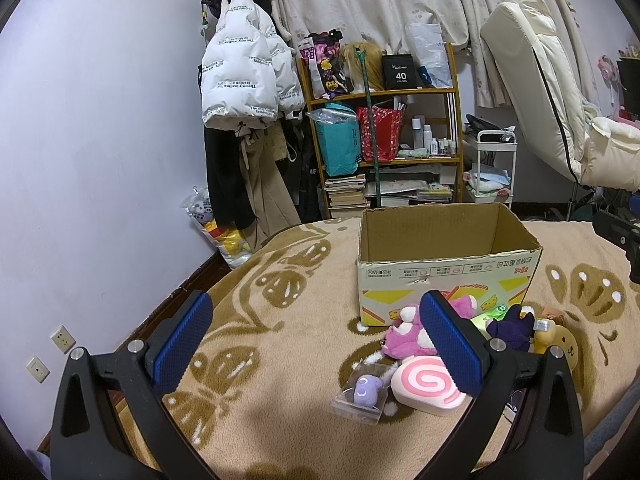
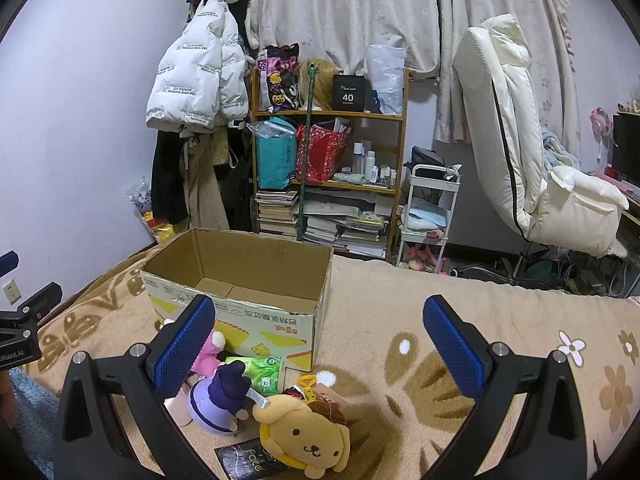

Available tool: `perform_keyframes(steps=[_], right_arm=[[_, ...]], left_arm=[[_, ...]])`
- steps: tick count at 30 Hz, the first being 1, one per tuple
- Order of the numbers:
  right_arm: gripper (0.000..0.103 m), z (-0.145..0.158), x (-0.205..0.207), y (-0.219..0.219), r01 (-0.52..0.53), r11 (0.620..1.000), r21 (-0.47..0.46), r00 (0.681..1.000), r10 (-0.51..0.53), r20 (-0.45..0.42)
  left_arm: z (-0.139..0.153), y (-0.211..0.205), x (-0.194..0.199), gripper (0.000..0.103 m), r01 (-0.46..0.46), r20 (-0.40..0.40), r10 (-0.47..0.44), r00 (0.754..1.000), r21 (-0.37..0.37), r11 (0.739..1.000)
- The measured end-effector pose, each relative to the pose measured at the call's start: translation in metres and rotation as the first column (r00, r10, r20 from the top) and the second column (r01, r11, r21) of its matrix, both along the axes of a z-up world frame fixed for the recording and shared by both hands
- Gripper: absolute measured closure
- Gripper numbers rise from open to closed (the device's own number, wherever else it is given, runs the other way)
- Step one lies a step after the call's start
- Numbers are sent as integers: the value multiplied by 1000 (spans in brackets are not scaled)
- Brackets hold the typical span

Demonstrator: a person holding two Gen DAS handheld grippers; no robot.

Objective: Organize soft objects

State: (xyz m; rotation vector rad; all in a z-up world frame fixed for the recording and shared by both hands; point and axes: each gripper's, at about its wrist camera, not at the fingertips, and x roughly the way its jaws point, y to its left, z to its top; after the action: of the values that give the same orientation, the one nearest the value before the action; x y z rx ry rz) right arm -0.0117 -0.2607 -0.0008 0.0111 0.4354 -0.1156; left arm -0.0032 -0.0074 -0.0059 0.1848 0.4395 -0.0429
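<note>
Cardboard, brown inside and printed white, yellow and red outside: the open box stands empty on the patterned beige blanket. At its 6 o'clock lie the soft toys: pink plush, pink-swirl cushion, purple doll, yellow dog plush. Left gripper and right gripper are both spread wide, holding nothing.
</note>
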Motion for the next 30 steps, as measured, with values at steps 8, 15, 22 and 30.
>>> perform_keyframes(steps=[8, 15, 22, 30], right_arm=[[0, 0, 0, -1, 0, 1000, -1, 1000, 0, -2], [0, 1, -1, -1, 0, 1000, -1, 1000, 0, -4], [0, 1, 0, -1, 0, 1000, 0, 1000, 0, -6], [0, 0, 0, 0, 0, 1000, 0, 1000, 0, -8]], left_arm=[[0, 0, 0, 1, 1, -1, -1, 1000, 2, 1000], [-3, -2, 1, 1, -1, -1, 1, 1000, 0, 1000], [-3, -2, 1, 1, 0, -1, 0, 1000, 0, 1000], [-3, -2, 1, 1, 4, -2, -4, 1000, 0, 1000]])
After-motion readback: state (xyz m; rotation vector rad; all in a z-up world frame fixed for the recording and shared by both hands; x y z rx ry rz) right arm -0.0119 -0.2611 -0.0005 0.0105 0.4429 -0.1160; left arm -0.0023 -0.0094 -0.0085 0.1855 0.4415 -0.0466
